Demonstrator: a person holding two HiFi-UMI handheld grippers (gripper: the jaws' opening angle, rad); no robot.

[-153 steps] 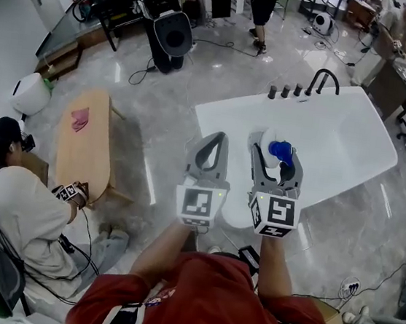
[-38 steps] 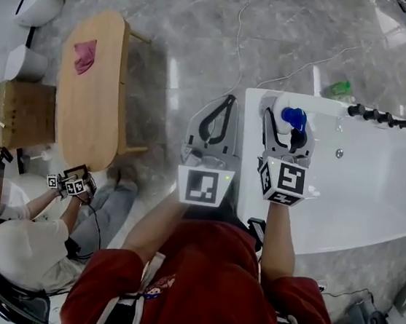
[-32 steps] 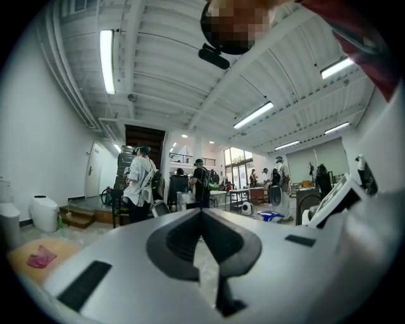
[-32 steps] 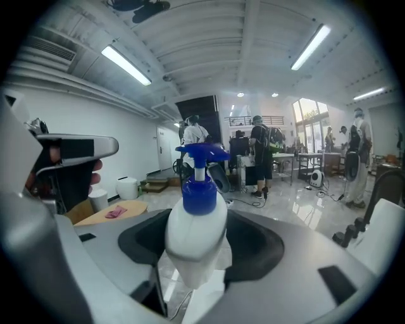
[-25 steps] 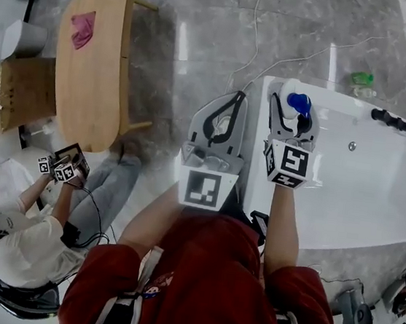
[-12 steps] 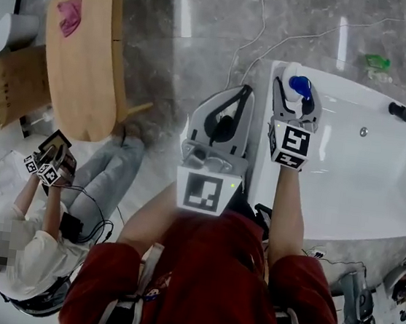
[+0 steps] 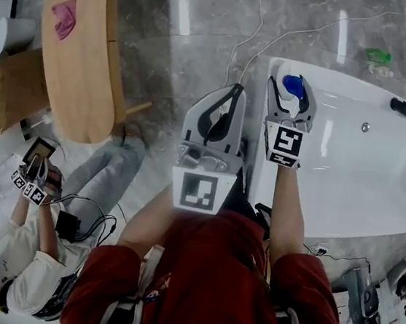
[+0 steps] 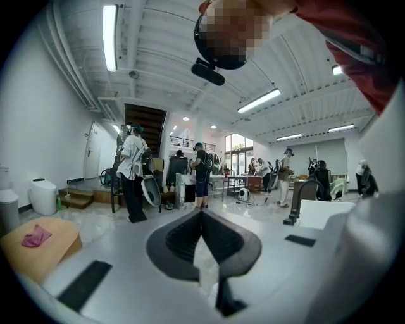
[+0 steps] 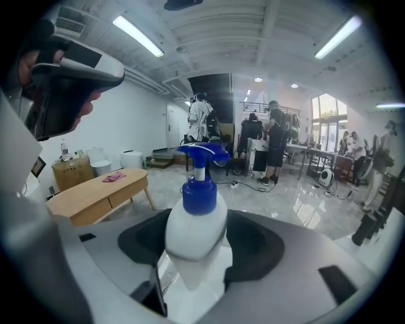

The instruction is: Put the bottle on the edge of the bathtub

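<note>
Placing step, as I judge it: the right gripper (image 7: 290,101) has its fingers clamped on the bottle (image 7: 293,86), a smooth, rounded white body with a blue pump head. It hangs over the rim corner of the glossy bathtub (image 7: 345,81), whose basin opens toward 4 o'clock. Next it needs lowering upright onto the flat rim. At 9 o'clock, the left gripper (image 7: 229,98) has its fingers closed and empty.

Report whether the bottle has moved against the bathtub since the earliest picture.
Yes. The bottle, gripped by the right claw, now hangs nearer the bathtub rim's upper-left corner in the head view.
</note>
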